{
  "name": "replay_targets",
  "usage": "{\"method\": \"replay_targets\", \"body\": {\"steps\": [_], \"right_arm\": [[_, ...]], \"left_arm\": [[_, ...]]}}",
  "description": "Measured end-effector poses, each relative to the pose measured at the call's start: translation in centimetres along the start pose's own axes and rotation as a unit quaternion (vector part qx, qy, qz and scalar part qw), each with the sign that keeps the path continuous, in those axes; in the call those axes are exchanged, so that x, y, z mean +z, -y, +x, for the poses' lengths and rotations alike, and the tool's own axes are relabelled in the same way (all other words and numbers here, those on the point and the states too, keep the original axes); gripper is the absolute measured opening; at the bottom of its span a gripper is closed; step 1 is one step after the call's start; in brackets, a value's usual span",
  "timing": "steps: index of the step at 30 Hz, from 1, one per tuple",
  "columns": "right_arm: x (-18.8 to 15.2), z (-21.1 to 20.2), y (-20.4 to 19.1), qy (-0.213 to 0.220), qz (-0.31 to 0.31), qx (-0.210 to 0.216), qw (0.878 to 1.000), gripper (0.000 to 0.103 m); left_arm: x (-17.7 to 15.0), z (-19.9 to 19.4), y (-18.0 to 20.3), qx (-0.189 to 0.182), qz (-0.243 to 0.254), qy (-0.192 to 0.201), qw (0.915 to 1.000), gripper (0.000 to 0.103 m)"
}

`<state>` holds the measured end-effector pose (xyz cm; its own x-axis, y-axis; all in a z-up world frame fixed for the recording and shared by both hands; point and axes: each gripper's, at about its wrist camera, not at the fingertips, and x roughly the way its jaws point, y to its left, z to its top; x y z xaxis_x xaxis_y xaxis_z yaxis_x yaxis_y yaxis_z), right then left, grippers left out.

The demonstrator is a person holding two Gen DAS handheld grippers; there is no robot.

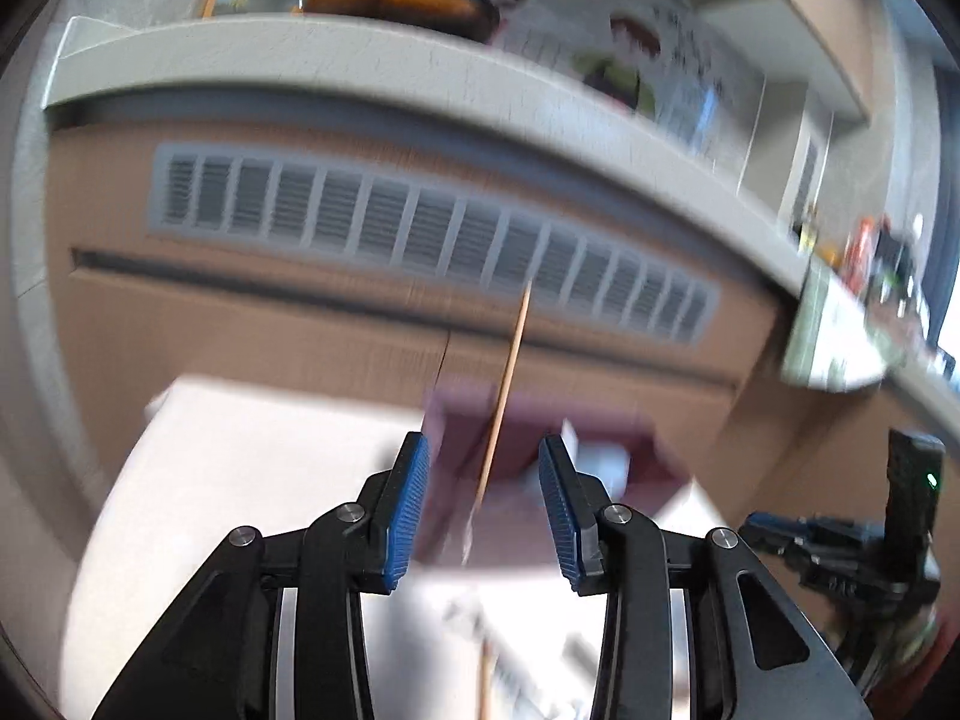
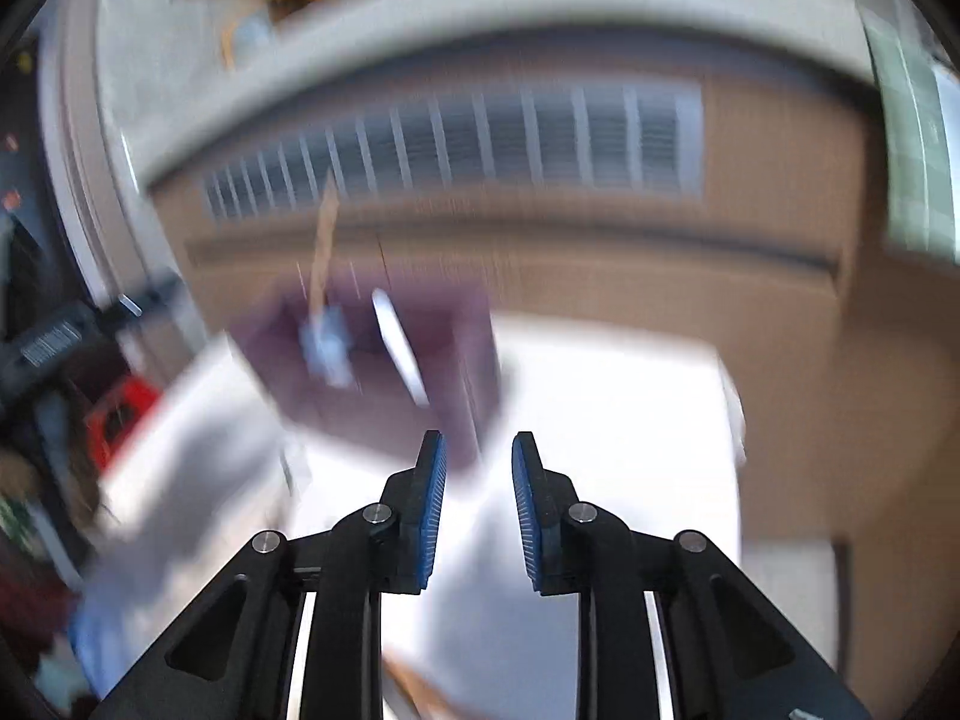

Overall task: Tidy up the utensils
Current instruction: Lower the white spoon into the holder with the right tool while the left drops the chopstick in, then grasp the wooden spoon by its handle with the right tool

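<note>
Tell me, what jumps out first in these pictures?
The thin wooden stick stands out, slanting up between the open left gripper's blue pads without touching them. Behind it sits a purple box on the white surface, below a long grey vent.

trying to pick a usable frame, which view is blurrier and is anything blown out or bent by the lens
Right wrist view: heavy smear, the purple container and the utensils in it hardly readable, white surface blown out. Left wrist view: milder blur, the wooden stick between the open left gripper stays crisp. Both: fisheye bows the counter edge and vent grille.
</note>
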<state>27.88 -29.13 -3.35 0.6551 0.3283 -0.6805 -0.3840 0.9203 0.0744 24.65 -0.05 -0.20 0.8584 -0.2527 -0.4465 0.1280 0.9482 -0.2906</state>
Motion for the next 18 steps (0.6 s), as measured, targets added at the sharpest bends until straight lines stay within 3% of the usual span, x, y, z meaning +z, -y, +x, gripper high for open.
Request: {"method": "replay_targets", "body": {"steps": [4, 8, 11, 16, 18], "right_arm": [[-5.2, 0.6, 2.4, -0.057, 0.040, -0.019, 0.997, 0.021], [-8.6, 0.5, 5.5, -0.070, 0.125, -0.009, 0.990, 0.023], [-10.1, -0.3, 5.5, -0.061, 0.143, 0.004, 0.988, 0.023], [-10.9, -0.8, 1.2, -0.098, 0.121, 0.090, 0.984, 0.025], [-11.0, -0.8, -1.7, -0.124, 0.076, 0.137, 0.980, 0.024]], "left_arm": [[-4.8, -1.8, -1.6, -0.009, 0.000, -0.088, 0.9961, 0.039], [-7.7, -3.1, -2.9, -0.001, -0.009, -0.129, 0.9916, 0.039], [-8.5, -3.8, -3.8, 0.014, -0.013, -0.139, 0.9901, 0.039], [-8.4, -4.5, -5.2, 0.032, -0.038, -0.132, 0.9900, 0.039], [-8.3, -4.3, -5.2, 0.028, -0.043, -0.136, 0.9894, 0.039]]}}
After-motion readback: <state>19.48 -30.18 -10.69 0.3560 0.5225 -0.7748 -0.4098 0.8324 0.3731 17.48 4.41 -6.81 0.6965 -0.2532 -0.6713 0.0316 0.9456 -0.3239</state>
